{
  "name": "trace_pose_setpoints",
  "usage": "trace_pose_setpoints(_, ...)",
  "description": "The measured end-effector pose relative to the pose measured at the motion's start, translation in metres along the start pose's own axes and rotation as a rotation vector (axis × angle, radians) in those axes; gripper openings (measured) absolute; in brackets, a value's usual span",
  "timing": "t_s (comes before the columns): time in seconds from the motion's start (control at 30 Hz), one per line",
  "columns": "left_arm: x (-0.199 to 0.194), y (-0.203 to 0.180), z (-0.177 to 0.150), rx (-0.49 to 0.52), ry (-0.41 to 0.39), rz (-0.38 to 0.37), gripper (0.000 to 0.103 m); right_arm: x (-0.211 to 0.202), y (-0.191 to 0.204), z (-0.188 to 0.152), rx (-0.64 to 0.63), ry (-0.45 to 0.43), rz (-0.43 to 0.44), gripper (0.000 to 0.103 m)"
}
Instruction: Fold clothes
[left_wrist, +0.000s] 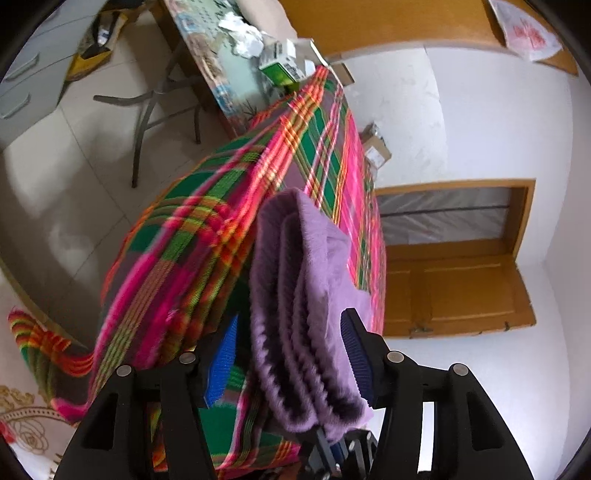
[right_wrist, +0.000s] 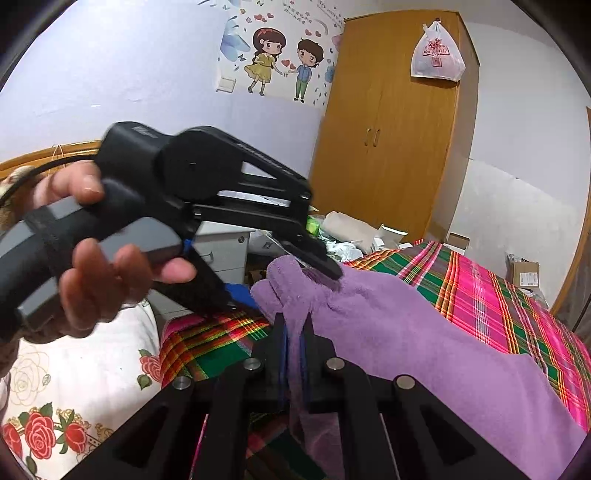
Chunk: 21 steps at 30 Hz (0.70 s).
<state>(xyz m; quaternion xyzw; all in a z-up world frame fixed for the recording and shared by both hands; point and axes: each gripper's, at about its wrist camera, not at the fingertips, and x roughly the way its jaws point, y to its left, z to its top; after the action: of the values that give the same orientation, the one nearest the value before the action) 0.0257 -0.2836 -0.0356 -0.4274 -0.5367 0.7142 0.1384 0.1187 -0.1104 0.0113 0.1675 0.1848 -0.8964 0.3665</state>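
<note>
The purple garment (right_wrist: 424, 332) lies on the plaid blanket (right_wrist: 498, 295) of the bed, its long axis running away from both claws toward the wardrobe (right_wrist: 388, 140). The right claw (right_wrist: 293, 332) is clenched on the near edge of the cloth. The left claw (left_wrist: 291, 354) stands released, its fingers apart astride a stack of folded layers just beside the right claw's hold. Both claws sit at the same near end; the far end lies free on the bed.
</note>
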Motion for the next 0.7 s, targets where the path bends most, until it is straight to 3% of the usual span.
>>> trace_pose_setpoints(0.4,0.026,-0.012,0.024,0.002,0.055,-0.006,0.052,-0.001,-0.008,0.002,0.016,-0.007,0.014,0.006)
trace_pose_setpoints(0.6,0.032,-0.007,0.033,0.009,0.055,-0.013,0.023,0.004,-0.007,0.003,0.029,0.008,0.023,0.006)
trace_pose_setpoints(0.7,0.031,-0.002,0.036,0.004,0.046,-0.018,0.022,0.008,-0.006,0.005,0.035,0.016,0.03,0.006)
